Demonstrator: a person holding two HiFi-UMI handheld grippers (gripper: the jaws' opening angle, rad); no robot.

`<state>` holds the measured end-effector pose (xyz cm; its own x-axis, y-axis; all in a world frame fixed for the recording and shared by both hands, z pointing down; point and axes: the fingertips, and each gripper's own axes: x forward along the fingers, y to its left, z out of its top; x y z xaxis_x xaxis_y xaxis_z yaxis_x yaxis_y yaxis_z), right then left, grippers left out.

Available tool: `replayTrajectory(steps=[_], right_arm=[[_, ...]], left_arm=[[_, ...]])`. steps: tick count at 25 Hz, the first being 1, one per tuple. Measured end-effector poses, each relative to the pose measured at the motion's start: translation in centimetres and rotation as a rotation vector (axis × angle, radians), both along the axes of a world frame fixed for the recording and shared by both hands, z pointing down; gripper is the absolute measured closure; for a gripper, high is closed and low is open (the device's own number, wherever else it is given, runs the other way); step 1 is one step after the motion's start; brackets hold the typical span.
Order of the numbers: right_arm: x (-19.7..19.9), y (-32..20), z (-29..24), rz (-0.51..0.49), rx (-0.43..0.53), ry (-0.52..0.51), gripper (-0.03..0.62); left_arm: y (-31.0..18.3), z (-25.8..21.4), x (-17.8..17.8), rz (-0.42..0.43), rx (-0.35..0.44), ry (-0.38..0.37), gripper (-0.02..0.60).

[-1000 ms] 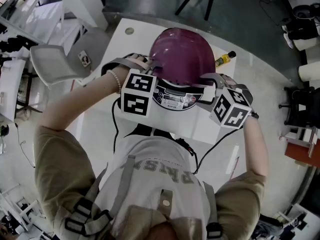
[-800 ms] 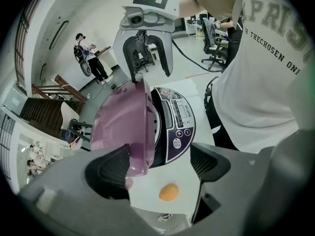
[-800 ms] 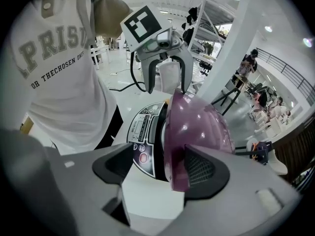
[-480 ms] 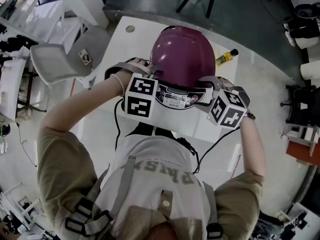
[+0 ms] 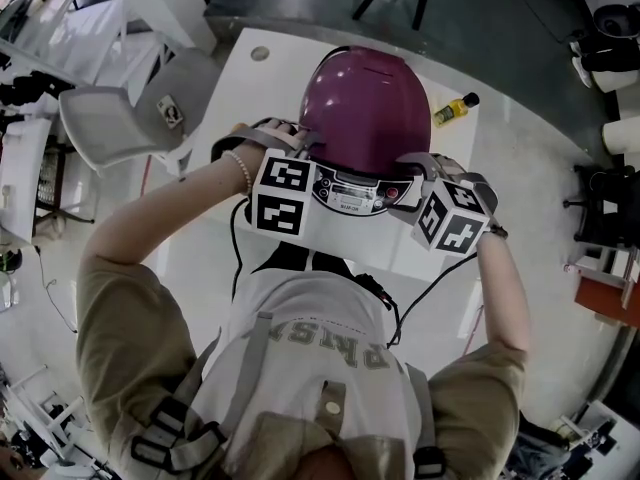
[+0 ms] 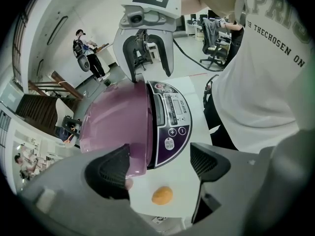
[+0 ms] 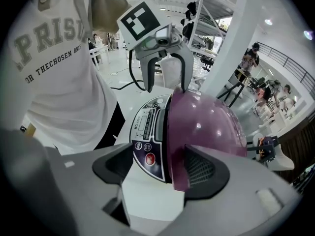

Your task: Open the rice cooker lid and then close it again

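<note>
Head view, rice cooker: it stands on a white table just in front of the person, purple lid down over the body, control panel facing the person.
Head view, grippers: the left gripper is at the cooker's left front and the right gripper at its right front. Both point steeply down at the lid's front edge.
Head view, surroundings: a yellow bottle lies on the table beyond the cooker, and a grey chair stands to the left.
Left gripper view, jaws: they are wide apart and grip nothing. The lid's near corner lies between them, close against one pad, and the other pad is clear of the cooker.
Left gripper view, table: a small orange object lies on the white top between the jaws.
Right gripper view, jaws: they are spread wide, with the lid's front edge and part of the panel between them. The lid's rim lies by one pad and nothing is clamped.
Right gripper view, beyond: the left gripper reaches down at the cooker's far side.
</note>
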<state>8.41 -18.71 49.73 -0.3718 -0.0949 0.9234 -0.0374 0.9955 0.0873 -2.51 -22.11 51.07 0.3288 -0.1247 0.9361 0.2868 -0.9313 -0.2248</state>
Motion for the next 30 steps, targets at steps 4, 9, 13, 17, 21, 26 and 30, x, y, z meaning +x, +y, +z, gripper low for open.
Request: replayTrajectory(steps=[4,9,13,17,21,26,30], right_arm=[[0.0,0.2,0.7,0.002,-0.014,0.001,0.275],[-0.1,0.3,1.3,0.001,-0.034,0.008,0.276],[-0.1,0.4,1.8,0.002,-0.048,0.008,0.276],[-0.1,0.5,2.3,0.009,-0.062,0.002,0.276],[-0.1,0.3,2.2,0.017,-0.070,-0.008,0.283],[-0.1,0.3,2.1,0.013,-0.079,-0.009,0.284],[-0.2,0.3,2.0,0.007,-0.093,-0.005,0.287]], left_arm=[[0.2,0.7,0.0,-0.002,-0.008,-0.005,0.184],[0.3,1.3,0.0,0.000,-0.020,-0.011,0.184],[0.5,1.8,0.0,-0.001,-0.027,-0.011,0.184],[0.5,2.3,0.0,-0.005,-0.032,-0.005,0.184],[0.4,2.3,0.0,-0.007,-0.043,-0.004,0.184],[0.4,2.2,0.0,0.000,-0.041,-0.006,0.184],[0.4,2.2,-0.1,0.009,-0.046,-0.018,0.184]])
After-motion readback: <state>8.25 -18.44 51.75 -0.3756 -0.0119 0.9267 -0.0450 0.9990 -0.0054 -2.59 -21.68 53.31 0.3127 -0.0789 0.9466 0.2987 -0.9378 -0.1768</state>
